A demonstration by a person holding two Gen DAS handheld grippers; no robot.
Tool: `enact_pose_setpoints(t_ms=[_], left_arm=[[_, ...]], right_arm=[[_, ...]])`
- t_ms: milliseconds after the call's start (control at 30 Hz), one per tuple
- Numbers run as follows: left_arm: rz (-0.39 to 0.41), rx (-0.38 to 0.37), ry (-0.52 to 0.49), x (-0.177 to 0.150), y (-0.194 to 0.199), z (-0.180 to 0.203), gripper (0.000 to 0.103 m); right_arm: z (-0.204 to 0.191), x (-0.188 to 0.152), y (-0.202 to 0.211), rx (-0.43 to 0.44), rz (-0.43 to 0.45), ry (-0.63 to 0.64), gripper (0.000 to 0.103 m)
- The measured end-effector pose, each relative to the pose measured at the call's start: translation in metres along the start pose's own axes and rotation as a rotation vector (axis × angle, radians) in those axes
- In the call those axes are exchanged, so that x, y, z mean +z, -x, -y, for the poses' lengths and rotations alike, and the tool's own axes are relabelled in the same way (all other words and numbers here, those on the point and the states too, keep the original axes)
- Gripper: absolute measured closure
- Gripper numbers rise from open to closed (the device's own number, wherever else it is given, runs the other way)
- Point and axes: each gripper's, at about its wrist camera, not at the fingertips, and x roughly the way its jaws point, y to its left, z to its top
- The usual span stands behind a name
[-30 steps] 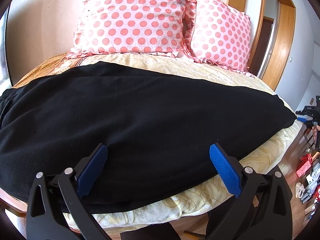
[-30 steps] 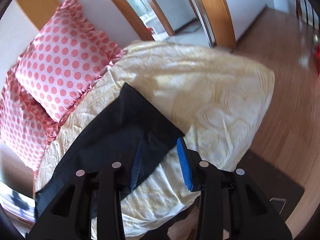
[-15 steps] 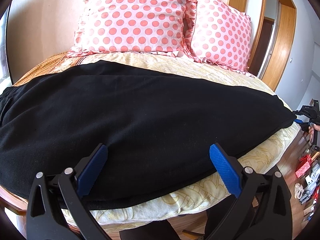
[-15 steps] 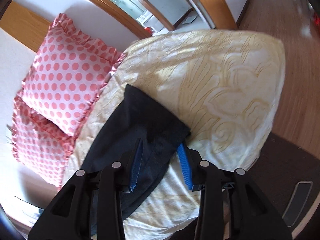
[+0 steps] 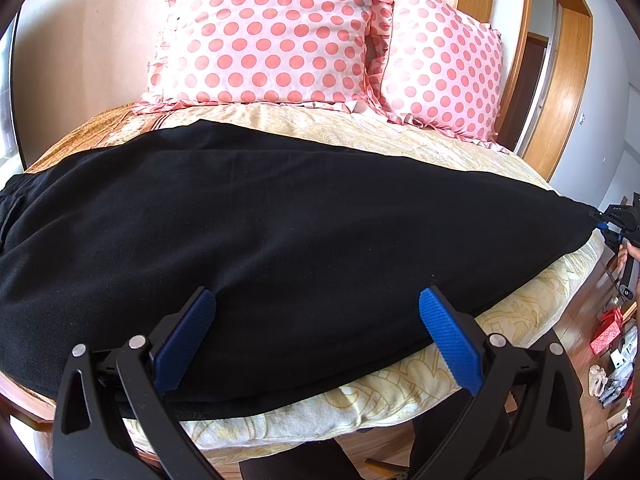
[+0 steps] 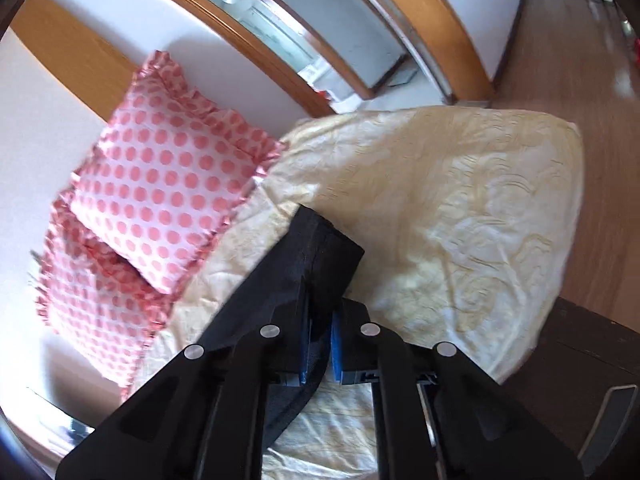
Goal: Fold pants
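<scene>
pants (image 5: 280, 240) | black, soft knit | spread flat lengthwise | leg end lifted, pinched

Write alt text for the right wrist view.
The right gripper is shut on the leg end of soft black fabric pants, which lie on a pale yellow patterned bedspread. Two pink polka-dot pillows sit left.

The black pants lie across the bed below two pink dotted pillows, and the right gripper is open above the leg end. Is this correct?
Not quite: the right gripper is shut on the leg end of the black pants, as the right wrist view shows. The pants do lie across the bed below two pink dotted pillows.
</scene>
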Motion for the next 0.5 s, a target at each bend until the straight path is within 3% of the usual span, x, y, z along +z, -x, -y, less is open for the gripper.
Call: enact_pose_setpoints(t_ms=[200,500], left_arm=[[0.003,-0.006,-0.01,-0.001,0.0,0.001,0.002],[0.024,-0.055,0.049,-0.001,0.009,-0.008,0.002]], right_arm=[[0.012,-0.009,-0.017,-0.091,-0.043,-0.024,0.094],[0.022,-0.01,-0.014,-0.063,-0.048,-0.07,0.088]])
